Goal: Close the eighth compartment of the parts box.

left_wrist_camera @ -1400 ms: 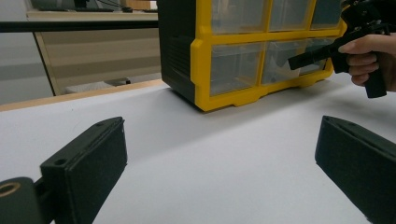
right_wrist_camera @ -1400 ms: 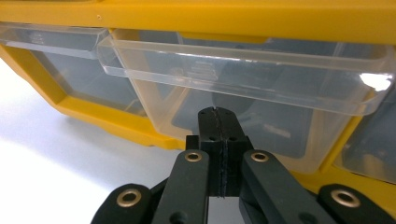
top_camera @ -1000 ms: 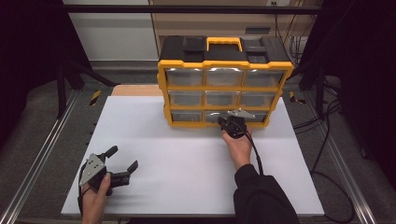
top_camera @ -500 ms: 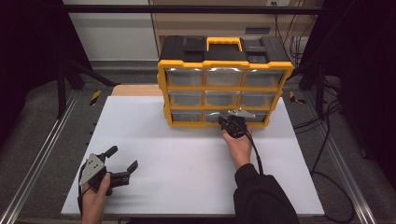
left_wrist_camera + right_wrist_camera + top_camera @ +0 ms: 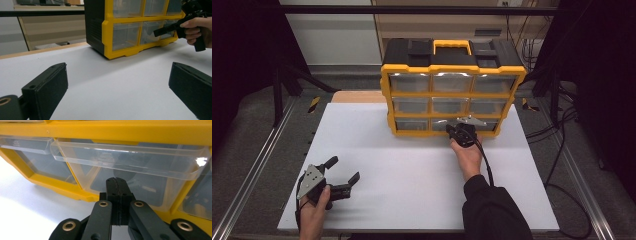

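A yellow and black drawer cabinet (image 5: 452, 75) with clear drawers stands at the back of the white table (image 5: 412, 170). My right gripper (image 5: 453, 125) is shut with nothing between its pads. Its tips (image 5: 117, 181) sit against the front of the bottom middle drawer (image 5: 125, 155), just under the drawer's clear handle lip. My left gripper (image 5: 344, 168) rests low at the table's near left, jaws wide open and nothing between them. In the left gripper view (image 5: 117, 80) it faces the cabinet (image 5: 110, 37) and the right gripper (image 5: 161, 30) at that drawer (image 5: 150, 28).
Bare white tabletop lies between the two hands. Metal rails (image 5: 257, 165) run along both sides of the table. A black cable (image 5: 484, 162) trails from the right gripper over the person's dark sleeve (image 5: 492, 210). Behind the table are a wooden board (image 5: 357, 96) and more cables (image 5: 537, 45).
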Demonstrator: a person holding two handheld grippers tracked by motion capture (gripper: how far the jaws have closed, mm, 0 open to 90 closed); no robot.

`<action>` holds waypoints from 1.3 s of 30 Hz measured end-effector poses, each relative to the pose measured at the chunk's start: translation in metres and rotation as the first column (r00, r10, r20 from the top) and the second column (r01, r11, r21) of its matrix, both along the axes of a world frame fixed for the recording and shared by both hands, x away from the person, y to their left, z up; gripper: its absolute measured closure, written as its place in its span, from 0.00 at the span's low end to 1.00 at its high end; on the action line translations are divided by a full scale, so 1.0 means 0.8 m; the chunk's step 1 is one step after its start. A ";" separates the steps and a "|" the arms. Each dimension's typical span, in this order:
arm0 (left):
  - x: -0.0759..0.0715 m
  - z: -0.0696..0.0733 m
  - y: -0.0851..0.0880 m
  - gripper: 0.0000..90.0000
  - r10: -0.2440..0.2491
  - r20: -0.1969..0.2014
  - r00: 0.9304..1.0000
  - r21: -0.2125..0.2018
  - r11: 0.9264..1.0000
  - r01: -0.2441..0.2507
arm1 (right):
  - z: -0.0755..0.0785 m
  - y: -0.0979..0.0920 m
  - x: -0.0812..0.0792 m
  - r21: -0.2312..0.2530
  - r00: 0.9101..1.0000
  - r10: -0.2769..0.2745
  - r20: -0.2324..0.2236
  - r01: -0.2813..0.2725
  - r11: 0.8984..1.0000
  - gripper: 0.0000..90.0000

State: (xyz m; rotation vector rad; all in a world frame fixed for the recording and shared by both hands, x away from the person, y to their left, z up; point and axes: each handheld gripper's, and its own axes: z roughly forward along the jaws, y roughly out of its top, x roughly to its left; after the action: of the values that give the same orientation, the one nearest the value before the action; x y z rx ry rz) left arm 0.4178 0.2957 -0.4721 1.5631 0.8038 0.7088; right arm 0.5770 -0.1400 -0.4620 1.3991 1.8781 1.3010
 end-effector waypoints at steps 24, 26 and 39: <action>0.000 0.000 0.000 0.02 -0.001 0.000 1.000 0.001 1.000 0.001 | 0.003 0.001 0.005 0.005 1.000 -0.003 0.005 0.003 1.000 1.00; 0.000 0.000 0.000 0.02 -0.001 0.000 1.000 0.000 1.000 0.001 | 0.003 0.001 0.006 0.007 1.000 -0.003 0.004 0.003 1.000 1.00; 0.000 0.000 0.001 0.02 0.000 0.001 1.000 0.000 1.000 0.000 | 0.004 0.003 0.007 0.002 1.000 0.000 0.005 0.000 1.000 1.00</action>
State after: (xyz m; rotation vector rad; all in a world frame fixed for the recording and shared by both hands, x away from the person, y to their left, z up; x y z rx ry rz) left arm 0.4181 0.2962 -0.4720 1.5626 0.8028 0.7093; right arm 0.5828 -0.1376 -0.4587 1.3951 1.8746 1.3053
